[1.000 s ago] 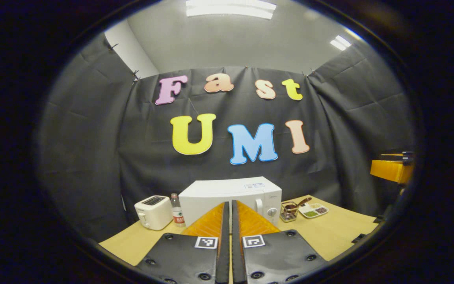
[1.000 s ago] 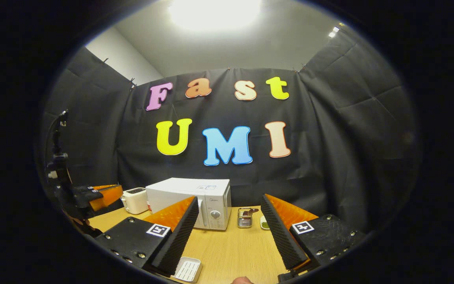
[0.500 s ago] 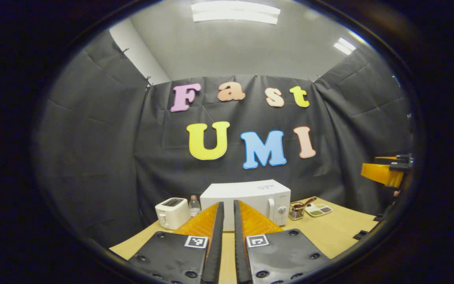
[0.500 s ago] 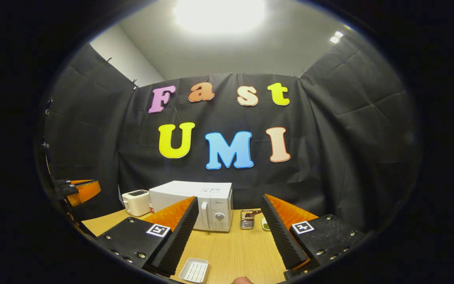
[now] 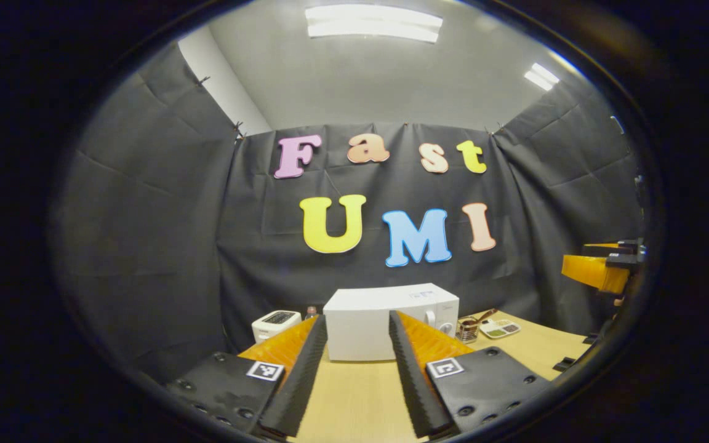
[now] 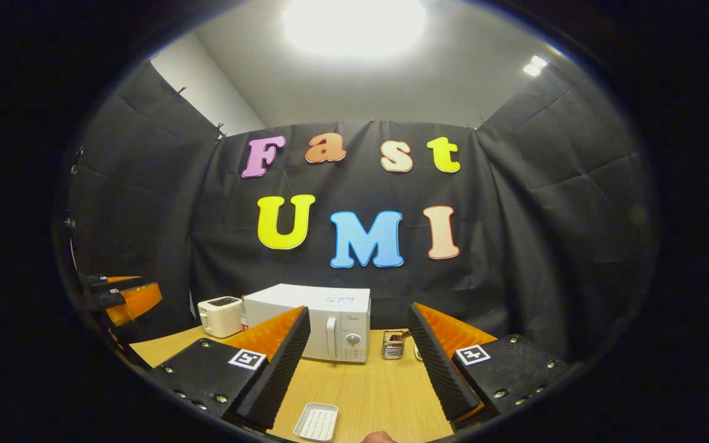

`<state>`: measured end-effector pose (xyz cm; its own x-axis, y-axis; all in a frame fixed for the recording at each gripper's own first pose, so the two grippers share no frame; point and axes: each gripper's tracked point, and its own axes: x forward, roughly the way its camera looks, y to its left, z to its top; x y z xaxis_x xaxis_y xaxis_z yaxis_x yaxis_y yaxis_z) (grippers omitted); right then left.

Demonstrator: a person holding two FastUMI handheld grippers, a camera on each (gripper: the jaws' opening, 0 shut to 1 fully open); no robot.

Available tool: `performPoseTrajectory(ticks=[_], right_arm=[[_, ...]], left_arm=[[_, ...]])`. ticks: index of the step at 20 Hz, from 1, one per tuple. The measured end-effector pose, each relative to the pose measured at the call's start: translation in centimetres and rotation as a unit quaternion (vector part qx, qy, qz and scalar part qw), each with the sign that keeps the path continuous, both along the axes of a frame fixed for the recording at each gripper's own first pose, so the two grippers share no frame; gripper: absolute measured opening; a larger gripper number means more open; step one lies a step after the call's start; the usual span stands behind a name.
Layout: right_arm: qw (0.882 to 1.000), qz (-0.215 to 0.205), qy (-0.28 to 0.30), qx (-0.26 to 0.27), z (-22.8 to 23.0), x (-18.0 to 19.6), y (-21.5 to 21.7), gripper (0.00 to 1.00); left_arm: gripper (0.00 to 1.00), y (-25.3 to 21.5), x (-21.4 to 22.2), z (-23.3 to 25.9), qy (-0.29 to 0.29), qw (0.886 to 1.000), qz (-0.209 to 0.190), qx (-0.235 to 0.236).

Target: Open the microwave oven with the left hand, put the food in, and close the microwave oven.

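Note:
A white microwave oven (image 5: 385, 323) stands shut at the back of the wooden table (image 5: 354, 400), its handle and dial at its right end (image 6: 341, 326). My left gripper (image 5: 357, 323) is open in the left gripper view, well short of the microwave, nothing between its fingers. My right gripper (image 6: 359, 314) is open in the right gripper view, also far from the oven. A small white ridged dish (image 6: 316, 422) lies on the table near the right gripper's left finger. The left gripper (image 6: 124, 295) appears at that view's left edge, and the right gripper (image 5: 600, 267) at the left gripper view's right edge.
A white toaster (image 5: 274, 323) and a small bottle (image 5: 311, 312) stand left of the microwave. A metal wire holder (image 5: 468, 329) with utensils and a divided white tray (image 5: 498, 328) sit to its right. Black cloth walls close in the table on three sides.
My left gripper has opened from shut to wide apart. Both views have drifted slightly, so the microwave sits a little farther right in each.

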<state>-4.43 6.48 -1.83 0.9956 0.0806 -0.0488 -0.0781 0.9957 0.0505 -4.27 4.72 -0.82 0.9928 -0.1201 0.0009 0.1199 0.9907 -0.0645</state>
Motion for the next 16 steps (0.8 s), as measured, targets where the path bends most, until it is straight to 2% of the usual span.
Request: performPoseTrajectory(ticks=[2, 3, 8, 16], right_arm=[[1.000, -0.002, 0.000, 0.000, 0.0, 0.0, 0.1, 0.96], [1.000, -0.002, 0.001, -0.001, -0.1, 0.0, 0.3, 0.96], [1.000, -0.003, 0.001, -0.003, 0.0, 0.1, 0.5, 0.96], [1.000, -0.001, 0.005, -0.004, -0.2, 0.2, 1.0, 0.96]], left_arm=[[0.84, 0.2, 0.0, -0.1, -0.001, 1.000, 0.002, 0.000], [0.89, 0.2, 0.0, -0.4, -0.001, 1.000, 0.004, 0.001], [0.94, 0.5, 0.0, -0.8, 0.003, 1.000, 0.007, -0.002], [0.93, 1.1, 0.5, -1.3, 0.006, 1.000, 0.009, -0.002]])
